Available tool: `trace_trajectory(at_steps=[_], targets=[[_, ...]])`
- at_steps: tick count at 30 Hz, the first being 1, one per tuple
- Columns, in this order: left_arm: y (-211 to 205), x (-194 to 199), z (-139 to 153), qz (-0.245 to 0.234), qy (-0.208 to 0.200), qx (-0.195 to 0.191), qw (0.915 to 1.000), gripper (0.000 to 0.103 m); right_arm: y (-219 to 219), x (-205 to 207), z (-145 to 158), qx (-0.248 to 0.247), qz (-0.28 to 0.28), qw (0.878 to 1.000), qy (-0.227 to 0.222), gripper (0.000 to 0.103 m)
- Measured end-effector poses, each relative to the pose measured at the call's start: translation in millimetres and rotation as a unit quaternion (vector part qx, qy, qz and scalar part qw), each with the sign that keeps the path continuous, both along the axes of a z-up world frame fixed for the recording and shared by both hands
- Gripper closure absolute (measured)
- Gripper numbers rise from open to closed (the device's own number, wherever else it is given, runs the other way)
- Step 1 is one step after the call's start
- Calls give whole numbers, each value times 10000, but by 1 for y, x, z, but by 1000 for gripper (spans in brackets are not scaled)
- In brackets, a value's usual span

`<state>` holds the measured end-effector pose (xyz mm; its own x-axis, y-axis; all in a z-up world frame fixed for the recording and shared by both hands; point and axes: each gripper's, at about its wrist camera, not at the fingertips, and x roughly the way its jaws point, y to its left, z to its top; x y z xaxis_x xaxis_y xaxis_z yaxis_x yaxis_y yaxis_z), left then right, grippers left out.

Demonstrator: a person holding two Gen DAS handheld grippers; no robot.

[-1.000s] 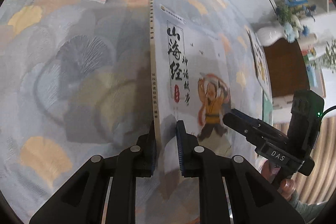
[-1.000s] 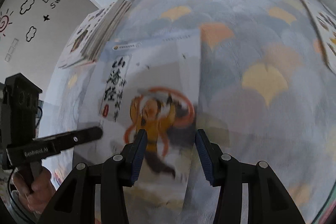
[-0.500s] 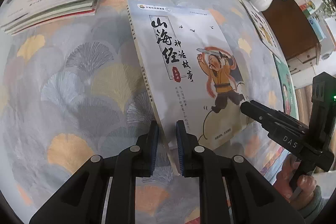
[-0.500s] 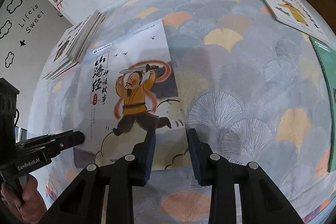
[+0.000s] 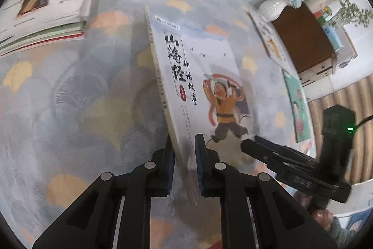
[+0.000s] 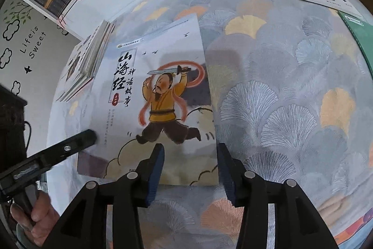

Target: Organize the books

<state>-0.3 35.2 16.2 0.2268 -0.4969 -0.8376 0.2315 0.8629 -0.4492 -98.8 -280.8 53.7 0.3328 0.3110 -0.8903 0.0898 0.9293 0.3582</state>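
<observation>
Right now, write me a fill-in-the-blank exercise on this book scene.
1. The left gripper is clamped on the storybook at its ____ edge.
2. The right gripper has its jaws ____.
3. The man on the cover wears a ____ robe.
4. The book stack holds ____ books than one.

Missing words: spine; open; yellow; more

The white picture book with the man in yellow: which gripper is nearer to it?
Left. The left gripper clamps the white picture book by its spine edge; the right gripper stands open just off its bottom edge.

Warrior-cover book (image 6: 163, 95) is tilted up off the cloth, spine side raised; stack of books (image 6: 88, 62) lies at ten o'clock.
</observation>
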Motion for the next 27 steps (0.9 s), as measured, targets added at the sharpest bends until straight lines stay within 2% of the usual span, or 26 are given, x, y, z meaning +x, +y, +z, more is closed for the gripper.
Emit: trace_trajectory(at_steps=[3,5,7,9,12,18,21,23,24,25,26,27], targets=[[-6,-5,4,-69,-56,-77,9999,91,-3,0,-1,111,-32,9999,28,56],[-4,-3,6,20,-53,-269,9996,91,-6,0,-1,219,-37,9997,81,56],[3,1,7,112,92,-664,9977,92,-13,2,-2,460,-81,9987,179,56],[10,7,9,166,318,-1162,9926,92,-26,3,-5,919,-203,9951,309,55],[15,20,12,252,592,-1776,9820,92,-48,3,-13,1687,-491,9834,452,55],[18,35,10,426,933,-2387,9657,92,-68,3,-35,2912,-855,9507,634,54],[23,35,5,512,1133,-2583,9580,92,-62,10,-42,3292,-844,9384,628,52],[27,36,0,598,1260,-2716,9523,92,-56,16,-45,3433,-826,9334,637,48],[29,38,-2,657,1274,-2734,9512,92,-51,19,-45,3389,-827,9350,641,49],[34,38,-3,714,1261,-2733,9510,92,-47,21,-43,3330,-782,9378,602,50],[36,38,-2,748,1227,-2672,9529,92,-43,23,-41,3263,-710,9409,566,55],[38,38,0,764,1130,-2456,9597,92,-40,25,-37,3187,-647,9441,535,65]])
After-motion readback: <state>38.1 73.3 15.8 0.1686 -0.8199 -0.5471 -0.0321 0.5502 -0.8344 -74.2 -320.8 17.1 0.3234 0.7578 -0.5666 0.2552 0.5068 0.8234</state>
